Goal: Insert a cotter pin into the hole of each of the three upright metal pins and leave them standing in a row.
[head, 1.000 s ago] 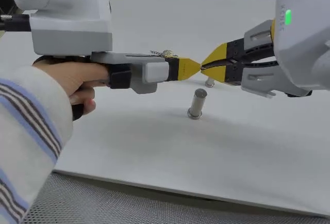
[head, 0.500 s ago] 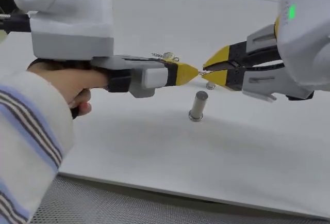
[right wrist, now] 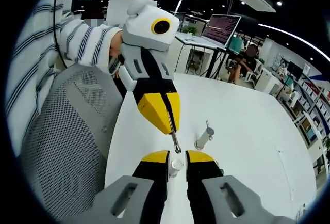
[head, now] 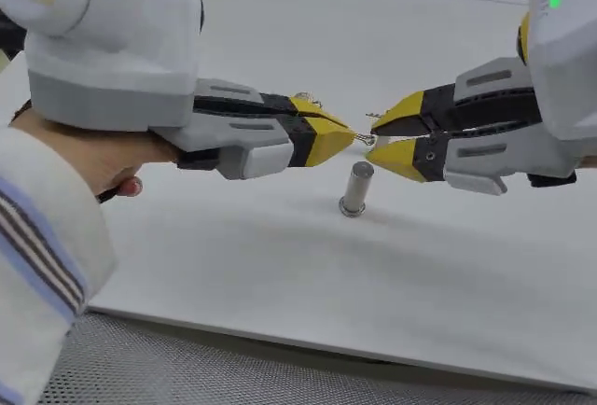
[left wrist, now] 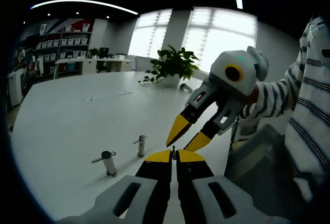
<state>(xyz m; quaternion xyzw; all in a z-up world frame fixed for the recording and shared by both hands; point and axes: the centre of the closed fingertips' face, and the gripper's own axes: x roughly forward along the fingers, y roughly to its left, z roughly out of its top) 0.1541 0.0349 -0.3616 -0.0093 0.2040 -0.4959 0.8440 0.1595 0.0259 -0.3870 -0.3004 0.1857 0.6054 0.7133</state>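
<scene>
Left tool (head: 349, 137) clamps cotter (right wrist: 174, 136) midair, right tool (head: 375, 137) open at its loop, pin (head: 355, 188) upright on bench (head: 280, 265) below: likely regrip, then align tip to hole.

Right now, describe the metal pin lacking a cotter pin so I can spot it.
On the white table, look beneath where the left gripper and right gripper nearly meet. The grey metal pin stands upright there, bare; both neighbouring pins carry a cotter pin crosswise.
</scene>
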